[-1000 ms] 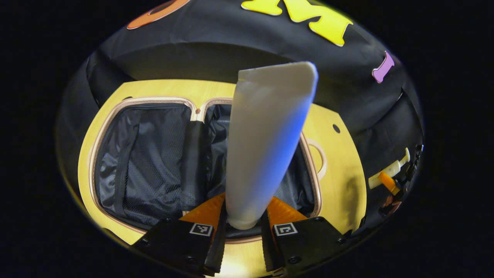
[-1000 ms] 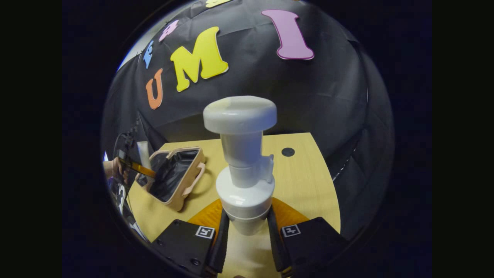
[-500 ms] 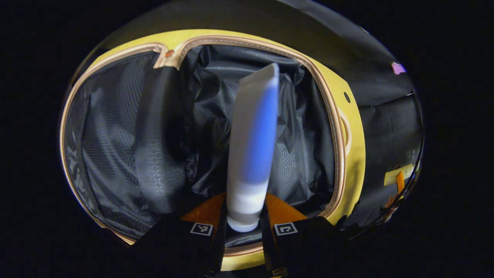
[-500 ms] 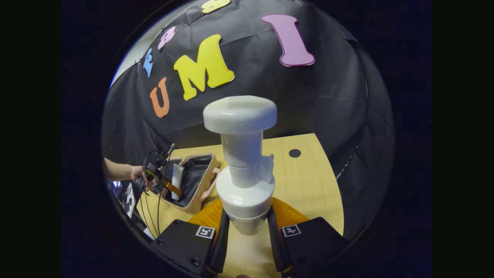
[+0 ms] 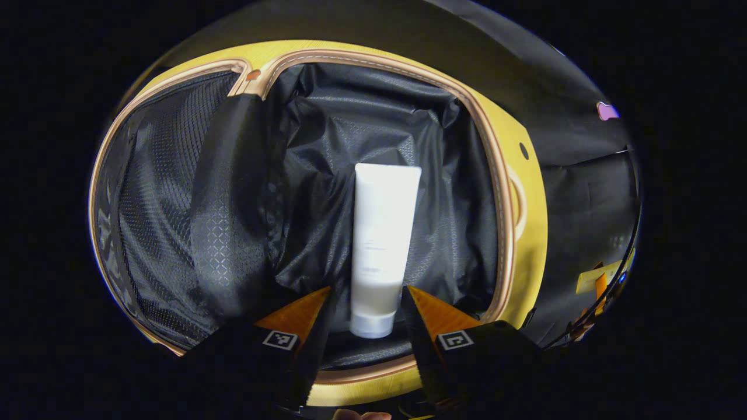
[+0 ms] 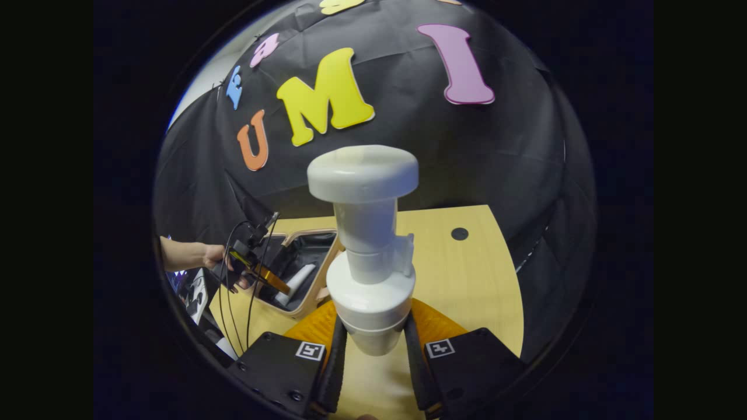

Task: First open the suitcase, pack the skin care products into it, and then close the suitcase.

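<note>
Item one, tube [image 5: 382, 245]: lay flat on the dark lining of the open case [image 5: 508, 245], in its right half, cap end toward my left gripper [image 5: 365, 309]. That claw stood wide open with nothing in it, one finger on each side of the cap and clear of it. I judged the tube light, soft-walled and smooth; best taken across the stiffer cap shoulder.

Item two, pump bottle [image 6: 367, 256]: upright in my right gripper [image 6: 373, 338], both fingers pressed on its lower body, held above the tabletop [image 6: 467, 280] near its front edge. I judged it rigid, slick and top-heavy under the broad cap; a low grip on the wide base suited it.

Item three, case: sat open at the tabletop's left side; the mesh half was bare.
</note>
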Available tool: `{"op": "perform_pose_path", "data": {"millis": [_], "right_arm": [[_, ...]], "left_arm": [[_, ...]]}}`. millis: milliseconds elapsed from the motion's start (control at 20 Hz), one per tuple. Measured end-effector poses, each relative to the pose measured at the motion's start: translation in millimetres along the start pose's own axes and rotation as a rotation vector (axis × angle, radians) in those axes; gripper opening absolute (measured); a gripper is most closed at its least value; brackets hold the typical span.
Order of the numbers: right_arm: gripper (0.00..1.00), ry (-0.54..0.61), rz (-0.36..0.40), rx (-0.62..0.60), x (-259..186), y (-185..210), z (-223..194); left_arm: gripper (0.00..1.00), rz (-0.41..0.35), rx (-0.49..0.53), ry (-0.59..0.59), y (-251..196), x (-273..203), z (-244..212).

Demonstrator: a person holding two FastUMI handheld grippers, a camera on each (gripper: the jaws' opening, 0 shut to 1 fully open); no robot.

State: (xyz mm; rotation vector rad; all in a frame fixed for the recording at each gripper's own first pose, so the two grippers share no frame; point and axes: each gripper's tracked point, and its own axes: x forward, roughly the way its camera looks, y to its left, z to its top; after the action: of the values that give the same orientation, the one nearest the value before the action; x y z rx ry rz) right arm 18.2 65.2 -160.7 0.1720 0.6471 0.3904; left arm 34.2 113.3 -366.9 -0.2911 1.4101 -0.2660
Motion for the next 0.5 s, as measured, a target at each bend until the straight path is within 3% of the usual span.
{"op": "perform_pose_path", "data": {"millis": [50,100,150,300,350,500], "right_arm": [[0.45,0.009,0.024,-0.011,4,12,4],[0.45,0.021,0.056,-0.021,12,28,9],[0.46,0.041,0.093,-0.031,20,46,13],[0.46,0.118,0.205,-0.038,58,109,23],[0.46,0.151,0.23,-0.037,70,128,22],[0.45,0.284,0.283,-0.059,111,176,3]], "left_arm": [[0.91,-0.004,-0.009,-0.027,-3,-7,-2],[0.94,-0.025,-0.027,-0.062,-10,-18,-2],[0.83,-0.052,-0.049,-0.109,-16,-30,-3],[0.87,-0.112,-0.115,-0.297,-25,-70,-9],[0.98,-0.122,-0.14,-0.363,-21,-84,-14],[0.99,-0.113,-0.202,-0.562,2,-117,-32]]}}
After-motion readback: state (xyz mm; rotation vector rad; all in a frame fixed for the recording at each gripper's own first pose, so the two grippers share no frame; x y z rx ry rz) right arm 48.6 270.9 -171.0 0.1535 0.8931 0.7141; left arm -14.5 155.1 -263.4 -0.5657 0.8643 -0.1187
